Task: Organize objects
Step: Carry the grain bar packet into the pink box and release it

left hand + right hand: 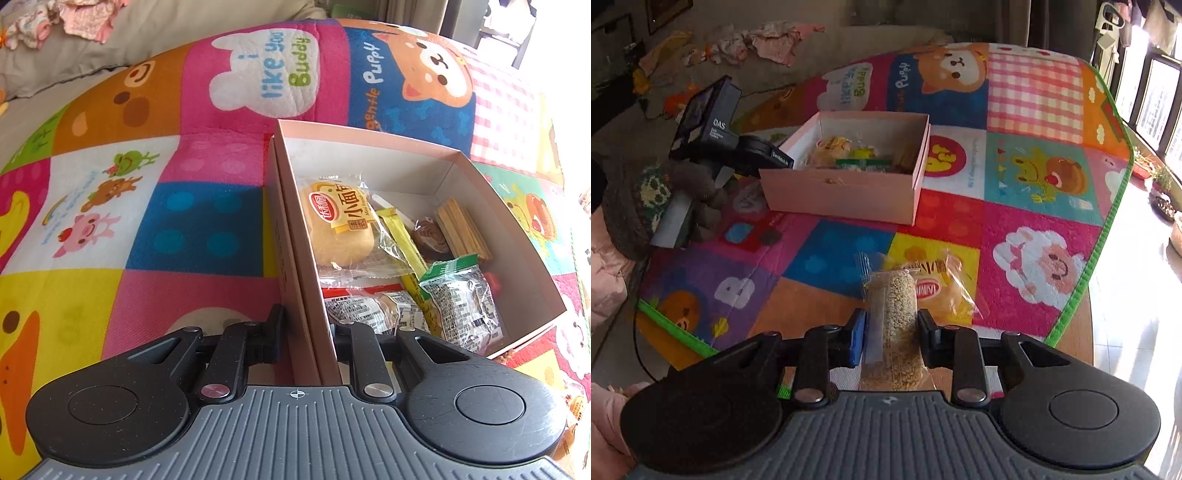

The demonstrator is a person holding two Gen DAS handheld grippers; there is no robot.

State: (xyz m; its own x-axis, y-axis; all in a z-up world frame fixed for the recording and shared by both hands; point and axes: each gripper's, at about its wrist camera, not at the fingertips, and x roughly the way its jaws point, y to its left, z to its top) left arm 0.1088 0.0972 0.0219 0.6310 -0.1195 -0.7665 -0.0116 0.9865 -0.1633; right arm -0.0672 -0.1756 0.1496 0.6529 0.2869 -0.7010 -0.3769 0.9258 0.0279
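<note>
A pink cardboard box (295, 236) stands on a colourful cartoon mat. It holds a wrapped bun (341, 225), a yellow stick pack (402, 236), wooden sticks (463, 229) and several wrapped snacks (461, 302). My left gripper (306, 332) is shut on the box's near left wall. In the right wrist view the box (846, 192) sits mid-mat with the left gripper (753, 155) at its left side. My right gripper (892, 330) is shut on a clear bag of grain (895, 321). A wrapped bun (942, 291) lies on the mat just beyond it.
The mat (1034, 170) covers a wooden table with a green edge (1078, 288) at the right. A couch with strewn clothes (757, 40) lies behind. Window and potted plants (1160, 184) are at the far right.
</note>
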